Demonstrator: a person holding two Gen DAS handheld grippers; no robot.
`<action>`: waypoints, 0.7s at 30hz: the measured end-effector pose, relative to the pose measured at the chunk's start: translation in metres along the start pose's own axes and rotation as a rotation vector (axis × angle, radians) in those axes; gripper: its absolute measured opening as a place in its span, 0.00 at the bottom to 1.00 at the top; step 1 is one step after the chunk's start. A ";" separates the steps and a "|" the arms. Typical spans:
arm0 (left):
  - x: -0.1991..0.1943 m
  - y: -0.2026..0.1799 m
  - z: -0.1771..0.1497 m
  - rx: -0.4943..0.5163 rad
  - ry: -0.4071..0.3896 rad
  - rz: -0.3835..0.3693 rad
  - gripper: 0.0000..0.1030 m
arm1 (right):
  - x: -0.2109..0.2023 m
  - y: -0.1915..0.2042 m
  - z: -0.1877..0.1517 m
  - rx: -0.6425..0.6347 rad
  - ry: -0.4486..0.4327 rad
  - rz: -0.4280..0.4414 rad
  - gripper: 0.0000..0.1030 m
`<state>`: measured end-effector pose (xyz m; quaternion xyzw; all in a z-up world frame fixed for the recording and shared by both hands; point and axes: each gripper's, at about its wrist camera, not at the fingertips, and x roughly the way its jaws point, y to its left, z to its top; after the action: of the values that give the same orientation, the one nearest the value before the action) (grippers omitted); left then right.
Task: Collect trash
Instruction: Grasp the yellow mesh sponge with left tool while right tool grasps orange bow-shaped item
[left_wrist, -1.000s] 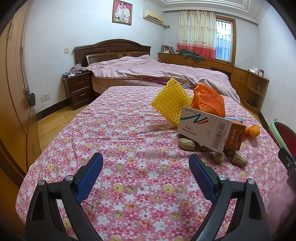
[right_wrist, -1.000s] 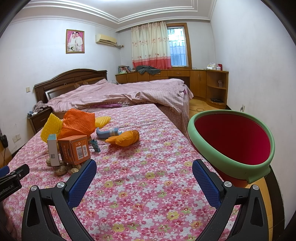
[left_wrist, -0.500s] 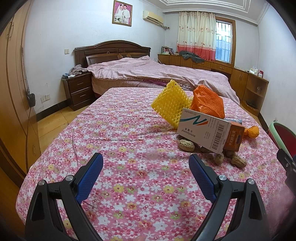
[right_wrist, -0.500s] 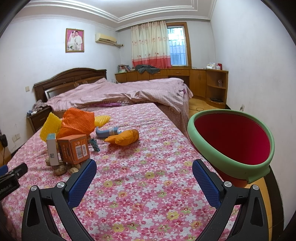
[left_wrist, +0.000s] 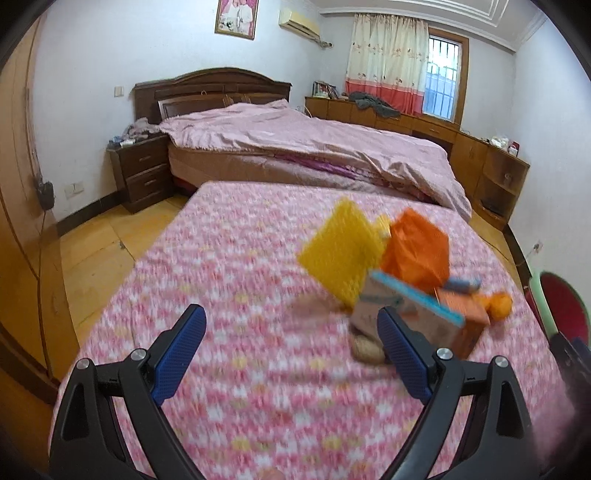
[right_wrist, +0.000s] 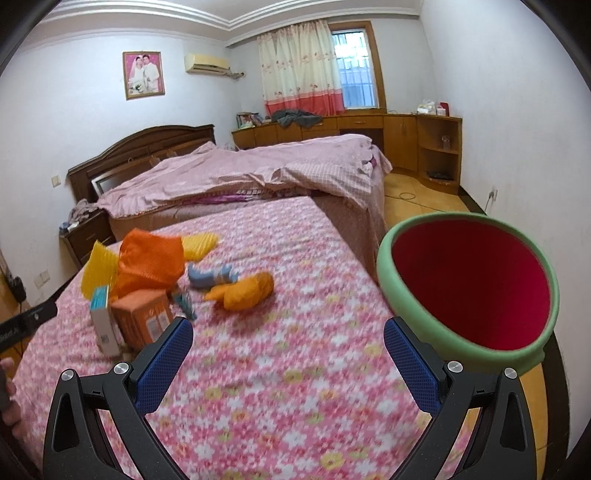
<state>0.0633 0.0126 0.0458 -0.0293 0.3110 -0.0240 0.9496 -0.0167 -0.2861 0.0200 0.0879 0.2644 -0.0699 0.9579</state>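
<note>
**Trash pile and bin: position and tool state**

Left wrist view: the left tool (left_wrist: 288, 332) is above the flowered bed cover (left_wrist: 236, 266), fingers spread apart, nothing between them. The trash pile lies ahead and to the right. It consists of a yellow mesh sheet (left_wrist: 341, 253), an orange mesh bag (left_wrist: 417, 254), a white carton (left_wrist: 406, 314) and an orange box (left_wrist: 467, 319) just beside it. A peanut (left_wrist: 365, 349) lies at the foot of the carton, next to the right finger; this item is visible in this view only. The view is motion-blurred, so carton print is unreadable. Only a sliver of the bin (left_wrist: 561, 302) shows at the right edge.

Right wrist view: the right tool (right_wrist: 288, 339) is also spread apart and holds nothing. The bin is fully visible here, green rim, red interior, standing off the right side of the bed. No contents are visible in the part of the interior that shows. This view also shows an orange crumpled item (right_wrist: 245, 291) and a blue-grey item (right_wrist: 212, 275) touching it, both apart from the boxes and well apart from the bin. A hand (right_wrist: 9, 391) appears at the left edge.
</note>
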 end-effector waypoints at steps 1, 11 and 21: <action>0.002 0.000 0.005 0.005 -0.003 0.000 0.91 | 0.002 -0.001 0.004 0.006 0.007 0.002 0.99; 0.067 -0.005 0.038 0.042 0.086 -0.100 0.83 | 0.038 0.001 0.021 0.022 0.120 -0.050 0.99; 0.112 0.000 0.025 -0.031 0.236 -0.372 0.35 | 0.067 0.014 0.027 0.043 0.206 -0.043 0.99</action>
<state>0.1680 0.0068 0.0003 -0.0978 0.4096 -0.1971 0.8853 0.0558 -0.2841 0.0095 0.1095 0.3616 -0.0866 0.9218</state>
